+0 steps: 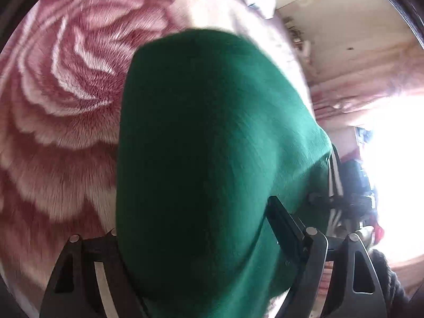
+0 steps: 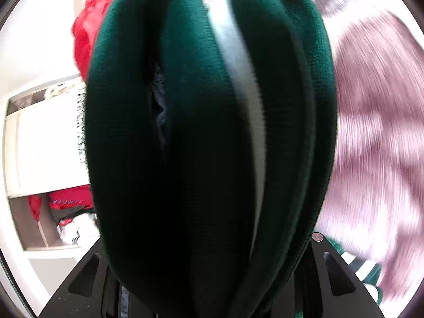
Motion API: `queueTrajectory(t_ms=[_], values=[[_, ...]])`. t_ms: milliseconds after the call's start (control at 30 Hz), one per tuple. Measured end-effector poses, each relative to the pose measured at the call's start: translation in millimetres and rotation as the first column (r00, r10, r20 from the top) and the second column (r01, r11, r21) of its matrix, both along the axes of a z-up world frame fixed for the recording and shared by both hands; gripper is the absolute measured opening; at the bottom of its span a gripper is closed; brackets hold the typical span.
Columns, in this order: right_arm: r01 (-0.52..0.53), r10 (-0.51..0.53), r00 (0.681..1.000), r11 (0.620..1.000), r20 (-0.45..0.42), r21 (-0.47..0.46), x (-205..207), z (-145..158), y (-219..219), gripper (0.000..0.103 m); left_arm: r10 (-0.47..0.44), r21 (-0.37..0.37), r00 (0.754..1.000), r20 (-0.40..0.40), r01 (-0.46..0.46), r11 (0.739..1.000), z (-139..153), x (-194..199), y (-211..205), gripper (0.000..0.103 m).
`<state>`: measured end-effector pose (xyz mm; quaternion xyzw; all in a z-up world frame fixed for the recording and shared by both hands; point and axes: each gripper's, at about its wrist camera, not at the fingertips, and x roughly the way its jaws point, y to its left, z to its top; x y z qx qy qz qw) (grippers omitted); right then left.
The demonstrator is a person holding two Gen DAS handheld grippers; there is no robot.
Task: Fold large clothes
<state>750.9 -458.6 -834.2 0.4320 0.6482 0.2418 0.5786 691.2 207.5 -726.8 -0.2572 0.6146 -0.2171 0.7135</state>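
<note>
A big green garment (image 1: 212, 145) fills the middle of both views. It is soft, knitted and dark green. In the right wrist view it (image 2: 185, 132) is bunched into thick folds that stand side by side, with a white stripe (image 2: 246, 79) running down between two of them.

The left gripper (image 1: 196, 228) has the green cloth between its two black fingers (image 1: 286, 225). The cloth bulges up and over them and hides the other finger. The jaws stand wide apart around this fat bundle, and the cloth looks squeezed between them.

The right gripper (image 2: 212, 278) also has the green folds packed between its jaws. The folds rise out of it like a bundle, so it looks like it is gripping them. Its fingertips are hidden under the cloth.

Under the garment lies a fluffy blanket (image 1: 61, 84) with pink and white swirls. The same blanket (image 2: 371, 132) looks blurry in the right wrist view.

Farther off, something red (image 2: 84, 34) sits behind the cloth. A white shelf (image 2: 47, 137) stands at the side with red and white clothes (image 2: 66, 212) in it. Bright light (image 1: 392, 172) pours in at the edge of the left wrist view.
</note>
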Motion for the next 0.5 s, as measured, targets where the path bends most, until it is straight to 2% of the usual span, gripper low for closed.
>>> queueTrajectory(t_ms=[33, 67, 100, 167, 233, 300, 333, 367, 400, 467, 500], values=[[-0.008, 0.008, 1.0, 1.0, -0.03, -0.016, 13, -10, -7, 0.038, -0.008, 0.01, 1.0, -0.029, 0.008, 1.0, -15, 6, 0, 0.08], [-0.022, 0.02, 0.998, 0.999, -0.052, -0.027, 21, -18, -13, 0.038, -0.012, -0.01, 0.998, -0.066, 0.011, 1.0, -32, 10, 2, 0.083], [-0.039, 0.037, 0.997, 0.999, -0.066, -0.032, 27, -23, -18, 0.039, -0.014, -0.041, 0.997, -0.074, 0.011, 0.999, -38, 11, 5, 0.085], [-0.07, 0.067, 0.994, 0.997, -0.091, -0.022, 28, -33, -21, 0.049, -0.024, -0.082, 0.997, -0.076, 0.018, 0.996, -41, 8, 9, 0.085], [-0.077, 0.073, 0.99, 0.997, -0.117, -0.029, 29, -34, -32, 0.057, -0.019, -0.077, 0.996, -0.09, 0.013, 0.997, -36, -4, 11, 0.085], [-0.108, 0.096, 0.991, 0.985, -0.096, -0.133, 20, -18, -44, 0.069, -0.016, -0.03, 0.997, -0.078, 0.014, 0.999, -26, -15, 13, 0.085], [-0.126, 0.114, 0.991, 0.969, -0.068, -0.211, 17, -7, -38, 0.08, -0.011, 0.015, 0.997, -0.071, 0.012, 1.0, -19, 0, 10, 0.085], [-0.136, 0.133, 0.991, 0.944, -0.029, -0.3, 10, 11, -46, 0.087, 0.009, 0.061, 0.998, -0.056, -0.005, 0.998, -10, -2, 12, 0.085], [-0.135, 0.146, 0.989, 0.924, 0.003, -0.358, 13, 24, -45, 0.087, 0.041, 0.115, 0.999, -0.027, -0.038, 0.993, 0, -4, 17, 0.085], [-0.144, 0.201, 0.979, 0.822, 0.044, -0.551, -16, 63, -53, 0.088, 0.084, 0.238, 0.995, 0.045, -0.092, 0.967, 24, -24, 14, 0.084], [-0.137, 0.239, 0.969, 0.74, 0.066, -0.659, -51, 82, -38, 0.088, 0.093, 0.317, 0.992, 0.089, -0.116, 0.941, 39, -37, 9, 0.09]])
